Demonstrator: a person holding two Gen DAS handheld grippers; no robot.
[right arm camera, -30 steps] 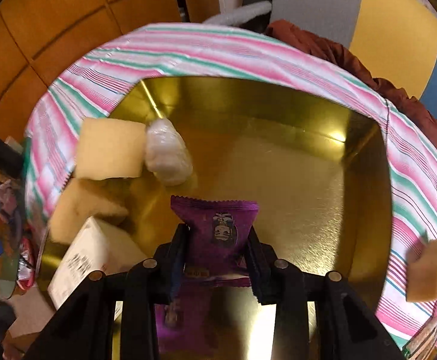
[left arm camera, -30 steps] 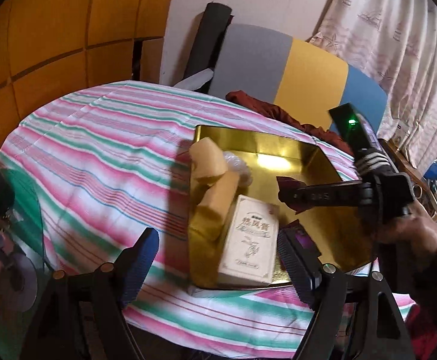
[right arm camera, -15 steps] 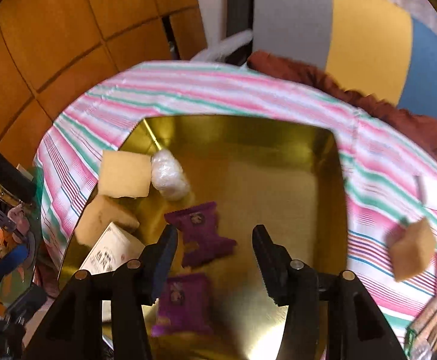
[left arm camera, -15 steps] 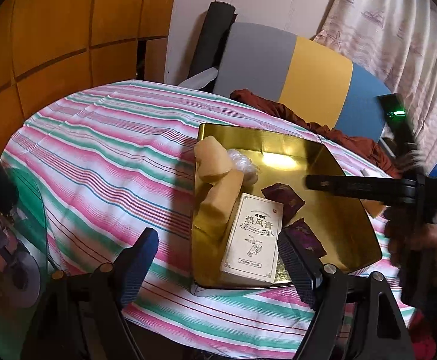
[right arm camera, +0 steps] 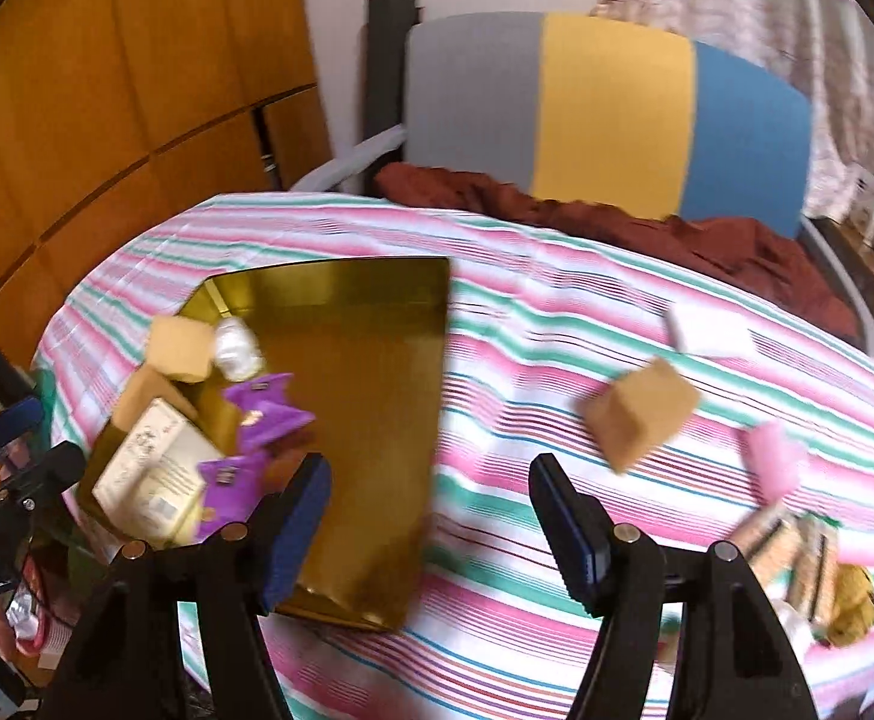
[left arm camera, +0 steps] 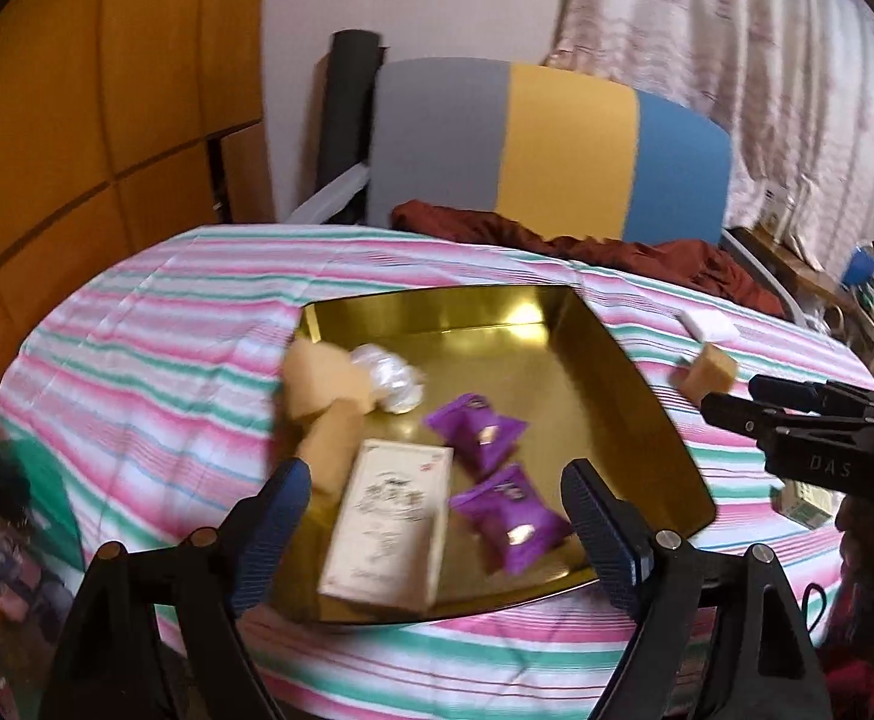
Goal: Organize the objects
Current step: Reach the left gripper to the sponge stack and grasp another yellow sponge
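A gold tray (left arm camera: 629, 414) (right arm camera: 377, 372) lies on the striped tablecloth. It holds two purple snack packets (left arm camera: 479, 429) (right arm camera: 263, 408), a cream carton (left arm camera: 389, 516) (right arm camera: 155, 468), tan sponge blocks (left arm camera: 323, 378) (right arm camera: 176, 348) and a clear wrapped item (left arm camera: 392, 381). My left gripper (left arm camera: 434, 522) hovers over the tray's near edge, its jaws opening, nothing between them. My right gripper (right arm camera: 431, 516) is above the cloth right of the tray, jaws opening and empty. It also shows at the right edge of the left wrist view as the right gripper (left arm camera: 797, 420).
On the cloth right of the tray lie a tan block (right arm camera: 641, 414) (left arm camera: 707, 369), a white pad (right arm camera: 710, 330) (left arm camera: 707, 324), a pink item (right arm camera: 776, 462) and several packets (right arm camera: 797, 552). A grey, yellow and blue chair (right arm camera: 611, 120) with a maroon cloth (right arm camera: 677, 234) stands behind the table.
My right gripper let go of the purple packet into the tray, opened, and pulled up and to the right. My left gripper shifted right and rose a little.
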